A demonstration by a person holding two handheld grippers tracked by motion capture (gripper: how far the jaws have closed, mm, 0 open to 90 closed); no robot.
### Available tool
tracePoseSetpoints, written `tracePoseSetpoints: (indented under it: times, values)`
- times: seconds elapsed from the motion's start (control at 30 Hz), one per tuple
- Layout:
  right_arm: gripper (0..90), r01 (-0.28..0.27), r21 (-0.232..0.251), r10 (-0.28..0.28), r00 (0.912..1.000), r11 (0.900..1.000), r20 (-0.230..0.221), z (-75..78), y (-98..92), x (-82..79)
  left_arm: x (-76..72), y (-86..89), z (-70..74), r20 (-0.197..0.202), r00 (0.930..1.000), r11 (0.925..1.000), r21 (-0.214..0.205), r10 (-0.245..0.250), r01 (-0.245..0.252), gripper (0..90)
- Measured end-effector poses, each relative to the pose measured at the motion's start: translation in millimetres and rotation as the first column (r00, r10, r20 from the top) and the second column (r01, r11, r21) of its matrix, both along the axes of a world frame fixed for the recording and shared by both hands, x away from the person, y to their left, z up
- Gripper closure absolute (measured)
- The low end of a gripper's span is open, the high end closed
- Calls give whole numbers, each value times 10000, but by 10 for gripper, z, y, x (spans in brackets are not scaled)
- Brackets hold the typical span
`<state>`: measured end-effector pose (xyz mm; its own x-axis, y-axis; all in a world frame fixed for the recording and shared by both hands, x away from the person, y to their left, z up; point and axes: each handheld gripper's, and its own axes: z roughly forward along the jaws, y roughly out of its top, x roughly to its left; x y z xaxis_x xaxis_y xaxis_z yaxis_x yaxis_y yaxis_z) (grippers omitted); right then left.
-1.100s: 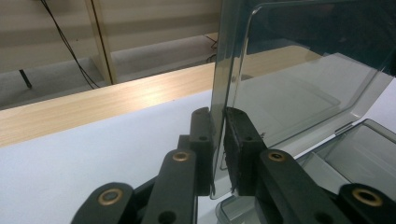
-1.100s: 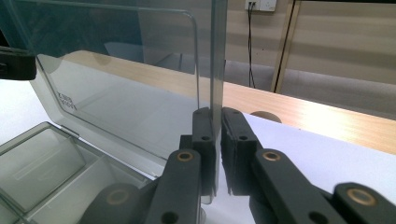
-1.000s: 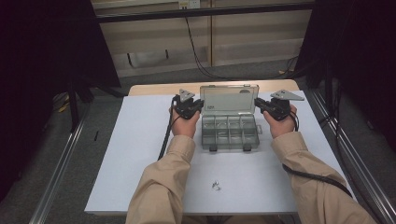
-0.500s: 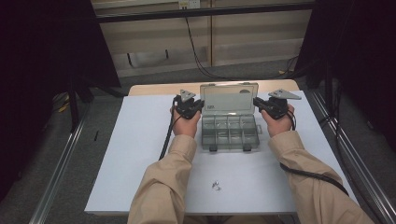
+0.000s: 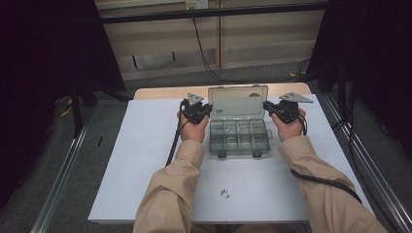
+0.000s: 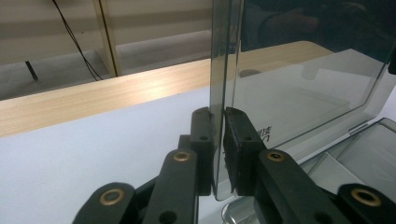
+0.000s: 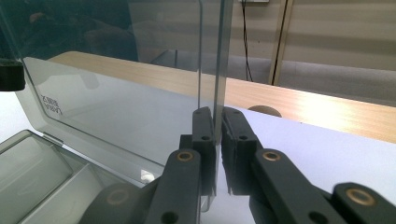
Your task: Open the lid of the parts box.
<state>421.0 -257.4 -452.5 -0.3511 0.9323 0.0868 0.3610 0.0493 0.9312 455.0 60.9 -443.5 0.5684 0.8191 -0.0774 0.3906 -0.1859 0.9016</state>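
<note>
Your left tool (image 5: 206,109) and right tool (image 5: 268,107) each pinch a side edge of the lid (image 5: 237,100), which stands raised over the organizer box (image 5: 239,138) near the desk's (image 5: 145,160) far edge; closing it remains

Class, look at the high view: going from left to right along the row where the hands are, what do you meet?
Left gripper → upright clear lid of the compartment box → right gripper.
</note>
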Motion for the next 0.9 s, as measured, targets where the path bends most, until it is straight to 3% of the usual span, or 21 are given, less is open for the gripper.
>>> tracePoseSetpoints:
  times: [0.33, 0.9]
  values:
    - [811, -63, 154, 64, 10000, 9999, -36, -4, -2, 0, 9, 32, -10, -11, 10000, 9999, 134, -15, 15, 800]
    - [747, -234, -68, 235, 9996, 9997, 133, 54, -8, -85, -38, 60, 15, -141, 9999, 9998, 174, -17, 19, 755]
